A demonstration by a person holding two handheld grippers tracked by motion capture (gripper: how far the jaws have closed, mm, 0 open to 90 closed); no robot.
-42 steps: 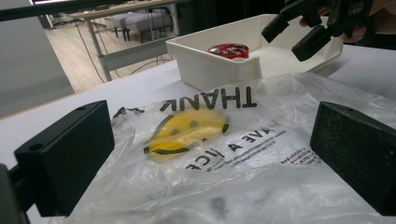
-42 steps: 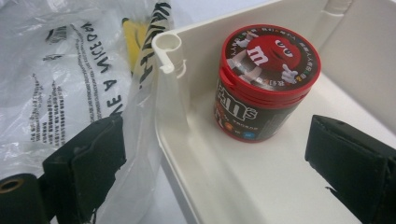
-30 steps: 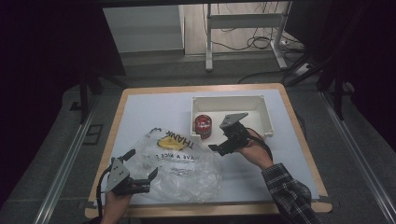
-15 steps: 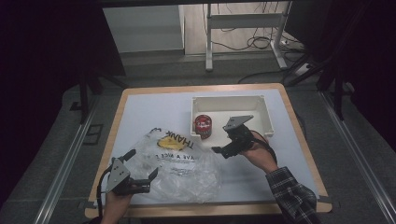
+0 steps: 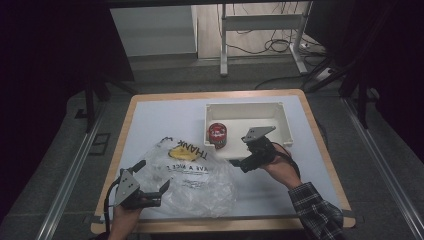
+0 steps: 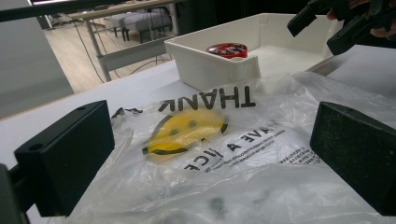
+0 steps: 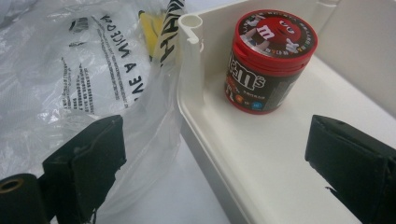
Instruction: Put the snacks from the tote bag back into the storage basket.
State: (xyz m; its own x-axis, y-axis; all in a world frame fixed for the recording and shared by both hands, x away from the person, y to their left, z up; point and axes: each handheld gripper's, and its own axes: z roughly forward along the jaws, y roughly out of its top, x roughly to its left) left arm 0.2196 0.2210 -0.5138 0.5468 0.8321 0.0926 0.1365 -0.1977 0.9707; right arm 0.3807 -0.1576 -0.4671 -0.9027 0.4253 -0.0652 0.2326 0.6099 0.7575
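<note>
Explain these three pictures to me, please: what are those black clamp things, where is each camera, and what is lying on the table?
There is no robot here. A person holds a hand tool with two black jaws in each hand: the left gripper and the right gripper. One picture comes from a fixed camera above the table. The other two come from small cameras riding on each gripper, looking out between its own jaws.

On the table lies a crumpled clear plastic bag printed with a yellow smiley and "THANK". Beside it sits a white tray with a red-lidded candy tub standing inside. Both grippers are open and hold nothing; the left one's jaws sit over the bag's near edge.
</note>
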